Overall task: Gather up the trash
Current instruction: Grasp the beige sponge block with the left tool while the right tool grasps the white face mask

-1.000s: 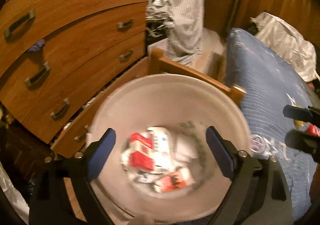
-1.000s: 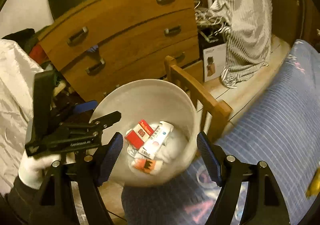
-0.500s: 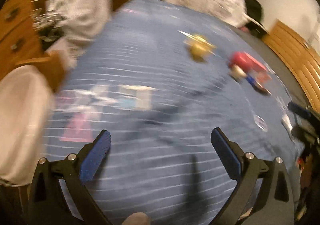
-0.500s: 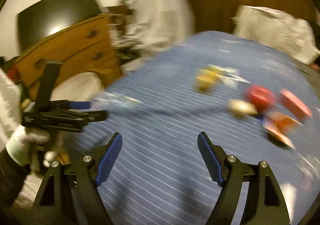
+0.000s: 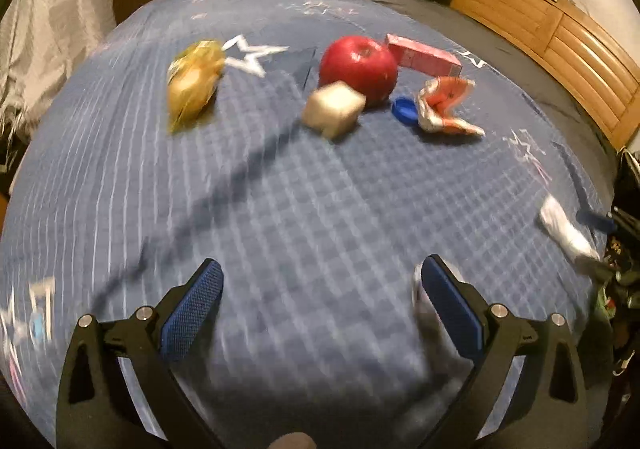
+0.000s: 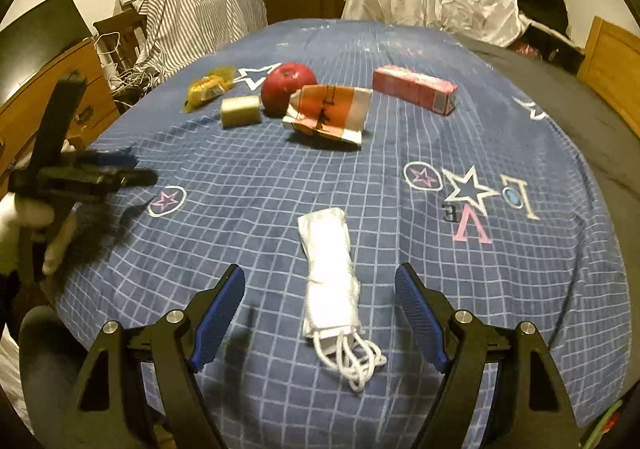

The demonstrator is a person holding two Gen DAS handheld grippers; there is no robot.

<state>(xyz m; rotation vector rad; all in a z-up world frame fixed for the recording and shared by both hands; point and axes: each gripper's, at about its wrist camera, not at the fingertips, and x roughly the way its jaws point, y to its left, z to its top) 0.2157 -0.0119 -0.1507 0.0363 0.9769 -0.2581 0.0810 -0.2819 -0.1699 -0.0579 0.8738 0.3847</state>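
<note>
Bedspread [image 6: 248, 185] strewn with trash, both grippers poised above it, jaws apart and empty.

Right gripper [image 6: 320, 303] straddles a folded white face mask [image 6: 330, 269] with looped cords; bare quilted cloth lies all around. Farther off cluster a red apple [image 6: 288, 87], pink carton [image 6: 414, 89], crumpled orange wrapper [image 6: 330, 115], beige block [image 6: 240, 111], yellow packet [image 6: 206, 89]. Only the blurred left view shows a blue cap [image 5: 404, 109]; left gripper [image 5: 320, 297] hovers over open cloth.
</note>
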